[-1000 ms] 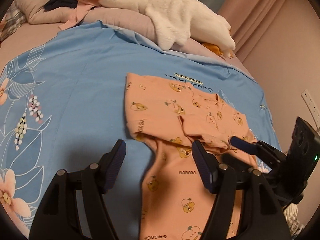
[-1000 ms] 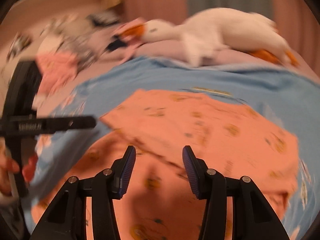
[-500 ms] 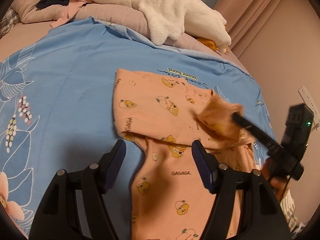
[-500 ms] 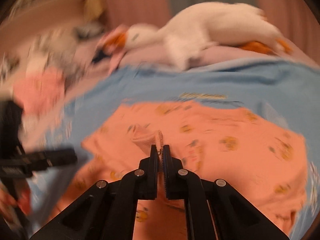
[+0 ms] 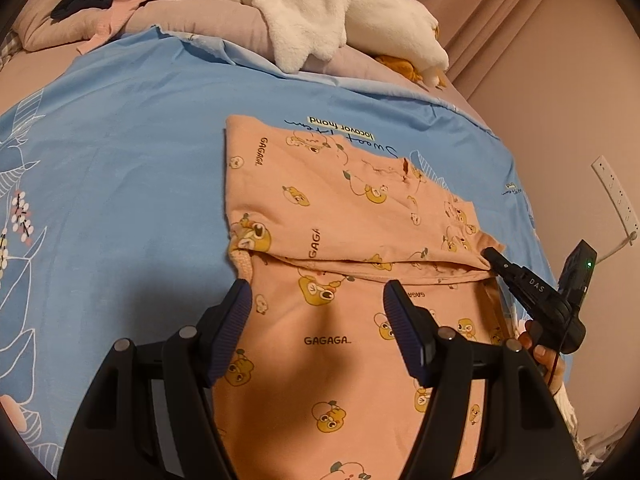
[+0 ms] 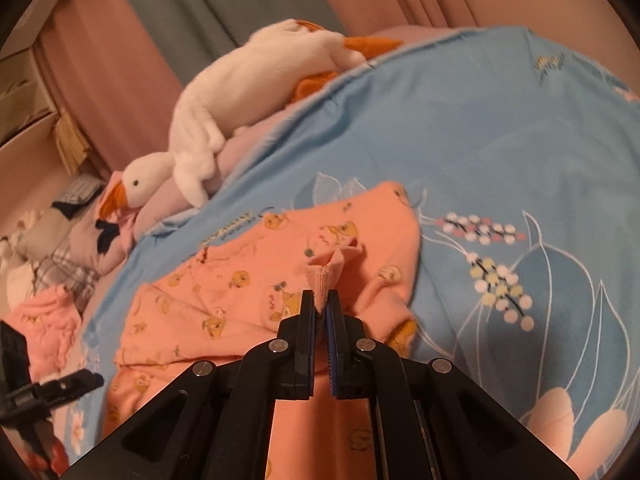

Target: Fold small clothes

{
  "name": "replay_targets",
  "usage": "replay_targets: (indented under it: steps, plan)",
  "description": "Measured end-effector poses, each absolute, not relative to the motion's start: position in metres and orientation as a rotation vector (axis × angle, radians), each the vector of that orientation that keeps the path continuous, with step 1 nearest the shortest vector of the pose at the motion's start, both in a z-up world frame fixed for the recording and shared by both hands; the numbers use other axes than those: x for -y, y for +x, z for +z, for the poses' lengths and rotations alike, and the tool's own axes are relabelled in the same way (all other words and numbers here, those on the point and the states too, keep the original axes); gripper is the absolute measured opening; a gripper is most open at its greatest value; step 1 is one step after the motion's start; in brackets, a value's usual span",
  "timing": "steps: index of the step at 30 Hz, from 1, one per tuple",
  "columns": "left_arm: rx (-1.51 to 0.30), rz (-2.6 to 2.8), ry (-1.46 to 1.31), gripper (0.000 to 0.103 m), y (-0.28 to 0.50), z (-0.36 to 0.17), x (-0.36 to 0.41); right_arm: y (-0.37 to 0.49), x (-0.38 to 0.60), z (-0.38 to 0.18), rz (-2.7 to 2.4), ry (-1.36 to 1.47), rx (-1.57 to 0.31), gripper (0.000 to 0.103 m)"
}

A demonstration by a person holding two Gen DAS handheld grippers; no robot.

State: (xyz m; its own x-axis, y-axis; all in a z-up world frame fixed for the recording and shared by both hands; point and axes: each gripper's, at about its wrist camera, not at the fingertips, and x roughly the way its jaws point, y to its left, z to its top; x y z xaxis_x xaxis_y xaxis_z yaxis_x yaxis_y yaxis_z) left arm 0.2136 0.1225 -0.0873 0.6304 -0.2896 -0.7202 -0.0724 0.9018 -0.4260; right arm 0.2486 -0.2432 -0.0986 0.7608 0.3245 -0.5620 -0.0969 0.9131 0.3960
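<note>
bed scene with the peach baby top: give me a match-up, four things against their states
Things:
1. left hand-held gripper
2. right hand-held gripper
3. plush goose
4. peach top

States:
a. lies along the pillows
b. pinches a fabric corner
c. open above the cloth
d. partly folded on the blue sheet

Pairs: 1-c, 2-b, 3-a, 4-d

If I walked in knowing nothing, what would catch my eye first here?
Probably the peach pyjama garment with yellow cartoon prints, spread on the blue bedsheet. The right gripper pinches a fold of it, while the left gripper hovers open above it. A big white plush goose lies along the pillows behind.
</note>
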Motion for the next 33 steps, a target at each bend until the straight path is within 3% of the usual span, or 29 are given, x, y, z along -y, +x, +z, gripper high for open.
replay_targets:
  steps: [3,5,7,10,15,17,18,23,29,31,33]
  plan:
    - [-0.895,-0.130,-0.438,0.068,0.215,-0.089,-0.121,0.249,0.245,-0.100,0.240,0.405,-0.715,0.008]
    - [-0.904,-0.133,-0.439,0.068,0.217,-0.090,-0.122,0.250,0.250,-0.101,0.267,0.474,-0.739,0.015]
    - [-0.908,-0.134,-0.431,0.068,0.222,-0.088,-0.121,0.253,0.254,-0.099,0.263,0.511,-0.745,0.028]
    - [-0.897,-0.144,-0.388,0.068,0.231,-0.081,-0.118,0.270,0.254,-0.094,0.258,0.534,-0.780,0.032]
    - [-0.913,-0.142,-0.393,0.068,0.245,-0.082,-0.121,0.310,0.247,-0.100,0.266,0.487,-0.935,0.032]
    - [-0.921,-0.141,-0.397,0.069,0.247,-0.085,-0.123,0.314,0.239,-0.101,0.290,0.413,-0.967,0.012]
    - [-0.923,-0.138,-0.393,0.069,0.248,-0.086,-0.123,0.313,0.235,-0.098,0.285,0.357,-0.956,0.007]
    - [-0.954,-0.125,-0.388,0.069,0.259,-0.097,-0.124,0.280,0.236,-0.067,0.183,0.217,-0.653,0.007]
    - [-0.965,-0.119,-0.341,0.069,0.260,-0.098,-0.119,0.300,0.237,-0.101,0.039,0.100,-0.805,0.009]
    - [-0.957,-0.116,-0.328,0.069,0.259,-0.096,-0.120,0.296,0.244,-0.098,0.028,0.132,-0.797,0.023]
    - [-0.945,-0.113,-0.309,0.070,0.258,-0.094,-0.120,0.288,0.252,-0.085,-0.010,0.152,-0.739,0.026]
